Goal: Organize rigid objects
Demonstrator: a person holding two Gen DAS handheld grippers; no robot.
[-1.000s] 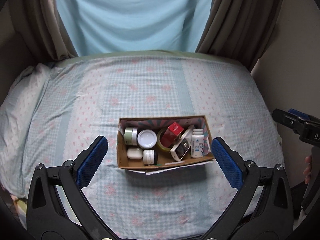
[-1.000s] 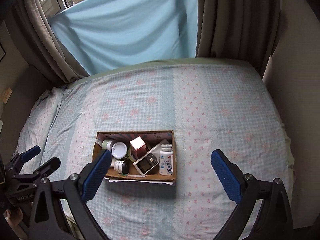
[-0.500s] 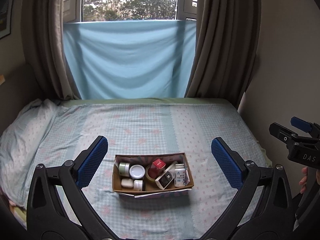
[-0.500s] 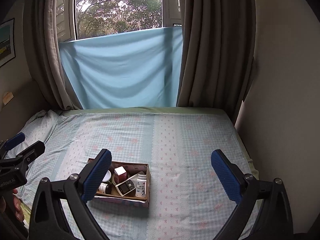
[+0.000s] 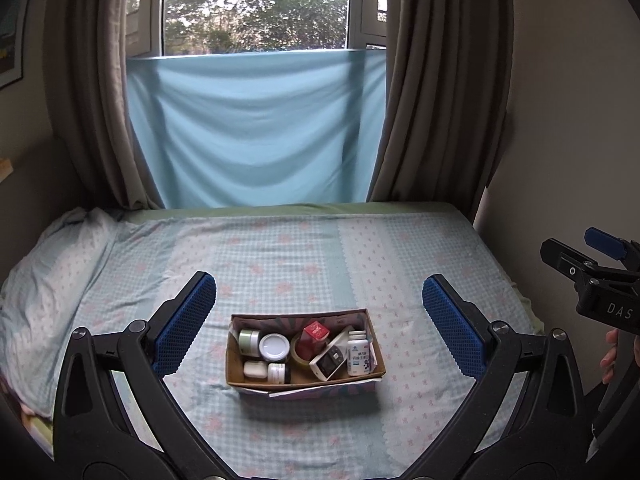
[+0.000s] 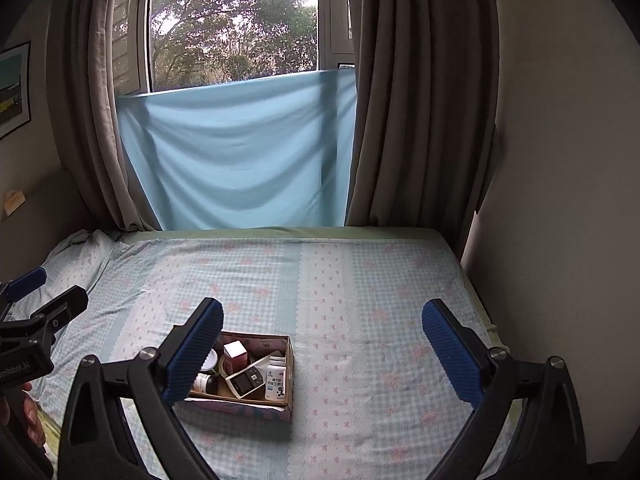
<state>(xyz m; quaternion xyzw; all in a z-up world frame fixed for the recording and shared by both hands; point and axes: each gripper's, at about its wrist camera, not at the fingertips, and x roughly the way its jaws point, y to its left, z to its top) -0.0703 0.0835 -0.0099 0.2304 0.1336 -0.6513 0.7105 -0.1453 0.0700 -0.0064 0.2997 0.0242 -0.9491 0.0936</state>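
Observation:
A shallow cardboard box (image 5: 376, 354) (image 6: 291, 368) lies on the bed and holds several small items: a white pill bottle (image 5: 357, 352) (image 6: 275, 382), a red carton (image 5: 315, 331) (image 6: 235, 354), a white-lidded jar (image 5: 274, 347), a green jar (image 5: 249, 338), a tape roll (image 5: 298, 354) and a small grey device (image 5: 330, 363) (image 6: 245, 380). My left gripper (image 5: 320, 326) is open, held back above the box with nothing between its blue pads. My right gripper (image 6: 322, 354) is open too, right of the box; its left finger (image 6: 194, 354) covers the box's left end.
The bed (image 5: 304, 256) has a checked blue sheet with pink flowers, a pillow (image 5: 48, 264) at the left and a wall (image 6: 560, 200) close on the right. Brown curtains (image 5: 436, 88) and a hanging blue cloth (image 5: 256, 128) stand behind it. A hand (image 5: 610, 354) holds the right tool.
Both grippers have pulled back and tilted up from the bed. The box looks smaller and lower in view, and the window and trees have come into sight. Box contents unchanged.

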